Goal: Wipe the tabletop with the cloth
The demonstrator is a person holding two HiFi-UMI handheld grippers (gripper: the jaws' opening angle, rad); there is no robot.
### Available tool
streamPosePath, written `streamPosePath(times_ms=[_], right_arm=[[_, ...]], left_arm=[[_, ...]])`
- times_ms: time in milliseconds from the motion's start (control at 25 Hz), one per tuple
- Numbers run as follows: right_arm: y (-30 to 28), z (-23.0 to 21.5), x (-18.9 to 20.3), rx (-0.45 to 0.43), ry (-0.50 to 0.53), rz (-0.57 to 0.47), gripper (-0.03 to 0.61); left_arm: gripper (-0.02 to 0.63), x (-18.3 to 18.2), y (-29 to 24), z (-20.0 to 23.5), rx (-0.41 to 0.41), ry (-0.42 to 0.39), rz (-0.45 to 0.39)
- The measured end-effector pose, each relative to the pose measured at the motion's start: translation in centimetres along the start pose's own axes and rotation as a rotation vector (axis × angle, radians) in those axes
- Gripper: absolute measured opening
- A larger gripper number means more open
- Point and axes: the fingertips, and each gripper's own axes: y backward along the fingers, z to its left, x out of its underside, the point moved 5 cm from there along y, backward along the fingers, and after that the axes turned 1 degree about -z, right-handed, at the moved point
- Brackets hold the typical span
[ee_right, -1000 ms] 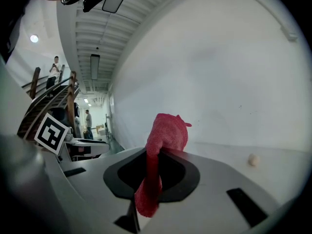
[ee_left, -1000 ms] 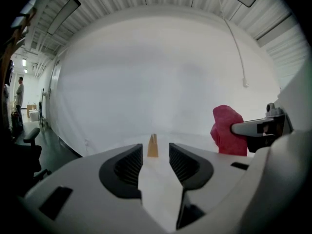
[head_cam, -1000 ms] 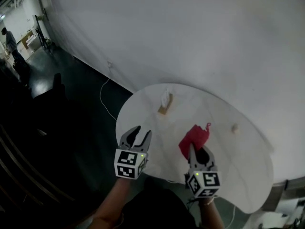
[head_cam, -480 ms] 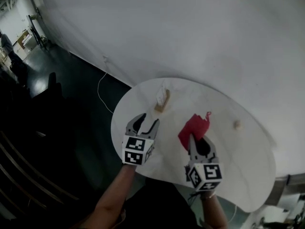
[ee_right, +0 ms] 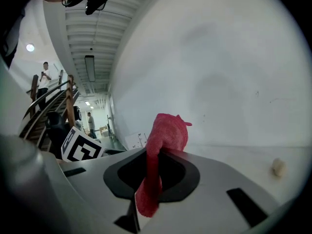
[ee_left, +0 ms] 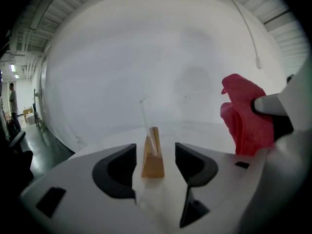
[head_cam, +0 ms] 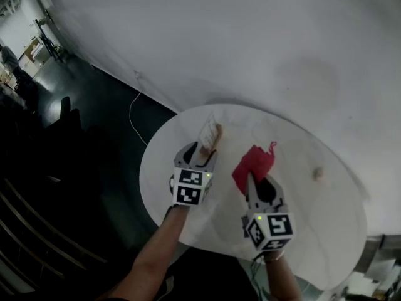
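A red cloth [head_cam: 253,167] hangs bunched over the round white tabletop [head_cam: 301,231]. My right gripper [head_cam: 252,184] is shut on the red cloth [ee_right: 161,152], which droops between and over its jaws. My left gripper [head_cam: 199,150] is over the table's left part, its jaws opening. A small tan wooden block [ee_left: 153,161] with a clear wrapper stands between its fingers [ee_left: 121,165], and no pad touches it. The same block [head_cam: 212,135] shows in the head view just ahead of that gripper. From the left gripper view the cloth [ee_left: 246,115] and the right gripper show at the right.
A small pale lump [head_cam: 319,174] lies on the table's right part, also seen as a lump [ee_right: 278,167] in the right gripper view. A white curved wall [head_cam: 250,36] stands behind the table. Dark floor with a cable [head_cam: 133,115] lies to the left. A person [head_cam: 9,56] stands far off.
My left gripper has moved right and forward onto the table, up to the wooden block, and its jaws stand wider. The right gripper has held its place with the cloth.
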Motion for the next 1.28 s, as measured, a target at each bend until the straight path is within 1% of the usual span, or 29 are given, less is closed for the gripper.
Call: streamPosePath(times_ms=[160, 360, 560, 800, 840, 960, 1120, 1280], right_arm=[[-0.9, -0.6, 0.2, -0.009, -0.012, 0.033, 0.046], [-1.5, -1.5, 0.5, -0.011, -0.026, 0.077, 0.046], [-1.9, -2.6, 1.3, -0.005, -0.045, 0.058, 0.046], [-2.8, -3.2, 1.4, -0.02, -0.053, 0.07, 0.046], [-2.9, -3.2, 1.4, -0.021, -0.054, 0.072, 0.046], [-3.0, -3.2, 1.5, -0.027, -0.057, 0.077, 0.046], [-3.0, -3.2, 1.4, -0.033, -0.051, 0.075, 0.046], [-3.0, -3.1, 1.1, -0.038, -0.049, 0.066, 0.046]], left_arm=[[0.23, 0.5, -2.2, 0.3, -0.029, 0.013, 0.025], [0.23, 0.4, -4.2, 0.7, -0.054, 0.02, 0.032], [0.23, 0.1, -5.8, 0.8, -0.062, 0.011, 0.04], [0.229, 0.9, -7.2, 0.8, -0.116, -0.021, 0.104], [0.219, 0.9, -7.2, 1.0, -0.13, -0.029, 0.117], [0.091, 0.7, -7.0, 1.5, -0.165, -0.042, 0.129], [0.069, 0.8, -6.6, 1.4, -0.14, -0.044, 0.118], [0.064, 0.8, -5.9, 1.2, -0.126, -0.033, 0.115]])
